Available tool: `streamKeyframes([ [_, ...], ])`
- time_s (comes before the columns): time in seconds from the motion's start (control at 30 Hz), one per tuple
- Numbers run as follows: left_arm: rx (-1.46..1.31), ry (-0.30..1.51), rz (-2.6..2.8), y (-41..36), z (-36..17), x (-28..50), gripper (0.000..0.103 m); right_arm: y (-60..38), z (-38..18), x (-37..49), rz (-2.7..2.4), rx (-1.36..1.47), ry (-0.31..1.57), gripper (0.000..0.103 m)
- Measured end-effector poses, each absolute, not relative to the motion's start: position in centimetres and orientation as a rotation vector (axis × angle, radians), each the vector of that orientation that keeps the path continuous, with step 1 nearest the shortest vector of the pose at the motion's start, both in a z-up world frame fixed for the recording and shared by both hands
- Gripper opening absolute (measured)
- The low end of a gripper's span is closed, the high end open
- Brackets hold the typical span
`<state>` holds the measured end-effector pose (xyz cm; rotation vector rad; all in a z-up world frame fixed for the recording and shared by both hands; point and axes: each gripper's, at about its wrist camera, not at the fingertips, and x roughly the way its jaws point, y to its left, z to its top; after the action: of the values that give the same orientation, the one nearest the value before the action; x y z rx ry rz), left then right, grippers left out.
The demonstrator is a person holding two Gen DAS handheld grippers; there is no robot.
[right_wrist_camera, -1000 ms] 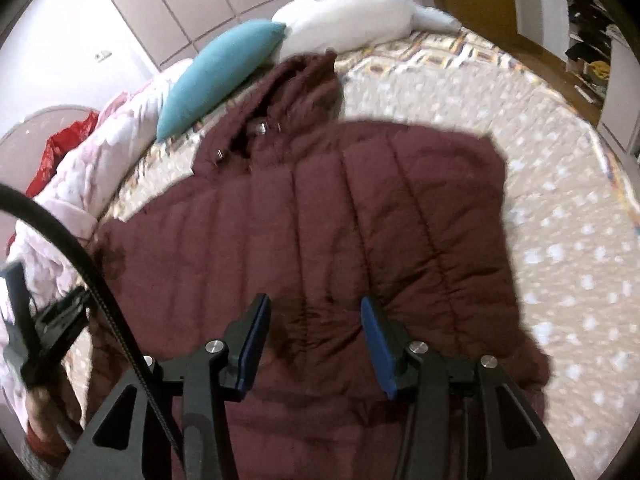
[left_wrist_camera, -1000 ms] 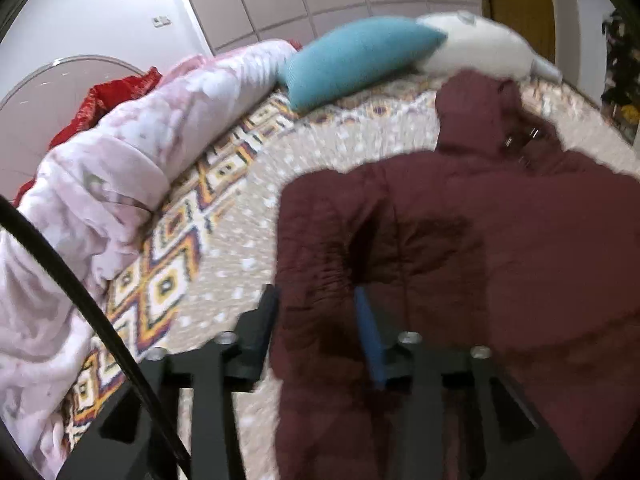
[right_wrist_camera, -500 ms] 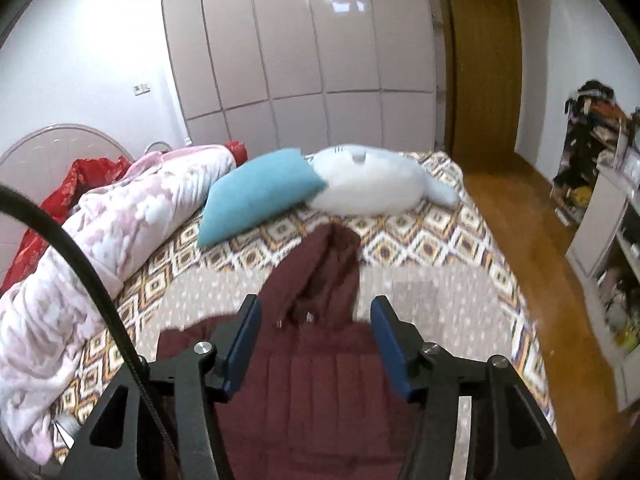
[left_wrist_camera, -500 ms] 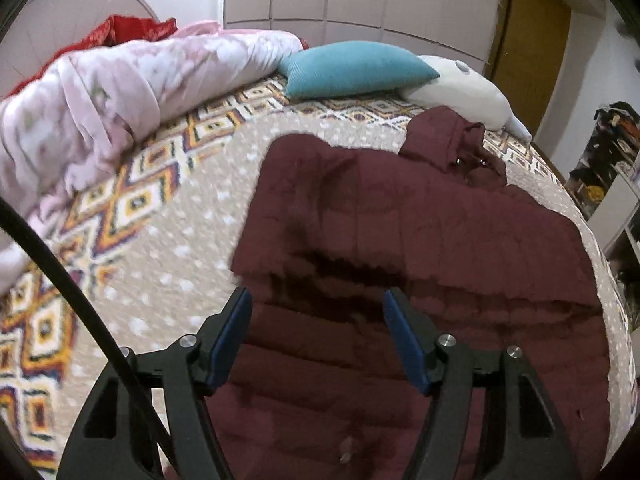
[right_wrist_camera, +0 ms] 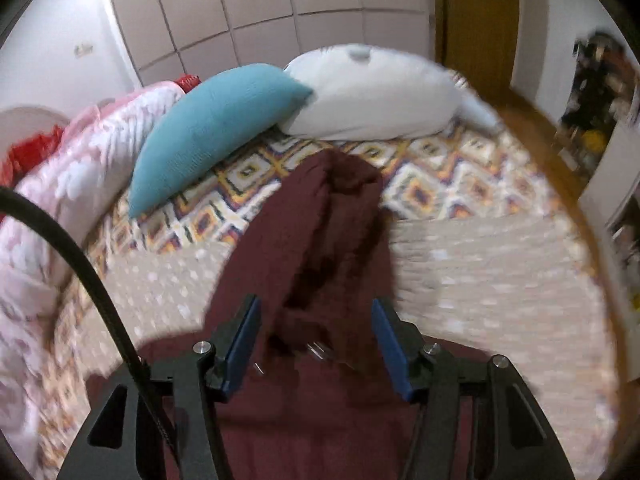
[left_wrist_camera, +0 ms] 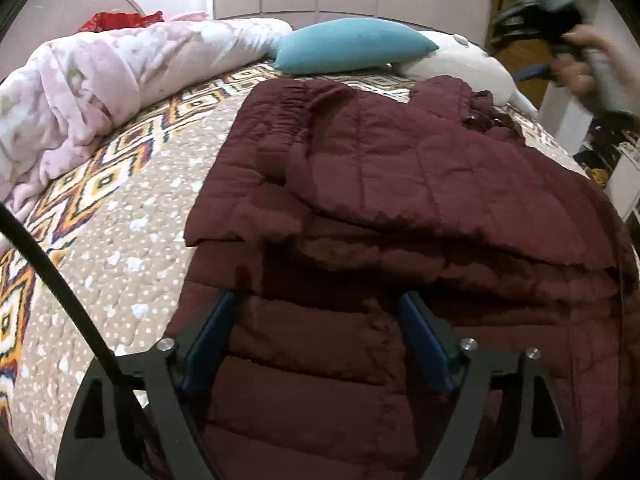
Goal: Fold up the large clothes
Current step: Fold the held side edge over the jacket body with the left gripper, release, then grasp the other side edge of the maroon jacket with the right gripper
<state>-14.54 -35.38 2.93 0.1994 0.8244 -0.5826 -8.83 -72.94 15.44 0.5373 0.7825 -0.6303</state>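
A dark maroon quilted hooded jacket [left_wrist_camera: 400, 184] lies on the bed, its left sleeve folded over the body. My left gripper [left_wrist_camera: 320, 312] is open and empty, hovering over the jacket's lower part. In the right wrist view the jacket's hood [right_wrist_camera: 332, 208] stretches toward the pillows, and my right gripper [right_wrist_camera: 316, 320] is open and empty above the collar area. The right gripper also shows in the left wrist view [left_wrist_camera: 536, 72], held in a hand at the upper right.
The bed has a beige dotted, diamond-patterned cover [left_wrist_camera: 120, 200]. A pink floral duvet [left_wrist_camera: 80, 92] is bunched along the left. A teal pillow [right_wrist_camera: 208, 132] and a white plush pillow [right_wrist_camera: 372, 96] lie at the head. A shelf with clutter [right_wrist_camera: 600, 92] stands right.
The left gripper has pulled back and opened wider over the jacket's lower part. The right gripper rose, then came down and forward over the collar and hood.
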Motion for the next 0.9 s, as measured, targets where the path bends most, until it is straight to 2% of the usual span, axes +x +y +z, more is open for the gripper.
streamKeyframes([
  [0.23,0.097,0.833,-0.631,-34.0,3.1,-14.1,0.084,-76.6,9.9,-1.6,-0.627,0.589,0.764,0.062],
  [0.4,0.091,0.831,-0.635,-34.0,2.9,-14.2,0.086,-78.7,7.5,0.1,-0.658,0.602,0.774,0.06],
  [0.47,0.104,0.832,-0.636,-34.2,2.8,-14.2,0.088,-78.5,7.5,0.3,-0.624,0.608,0.764,0.009],
  [0.67,0.102,0.841,-0.641,-34.2,2.8,-14.0,0.089,-73.4,14.3,-2.5,-0.621,0.487,0.696,0.008],
  [0.8,0.074,0.854,-0.655,-33.9,3.0,-13.6,0.089,-66.6,20.1,-6.8,-0.576,0.408,0.724,0.007],
  [0.9,0.036,0.866,-0.671,-33.4,3.2,-13.2,0.089,-60.9,22.0,-10.9,-0.52,0.379,0.75,0.007],
])
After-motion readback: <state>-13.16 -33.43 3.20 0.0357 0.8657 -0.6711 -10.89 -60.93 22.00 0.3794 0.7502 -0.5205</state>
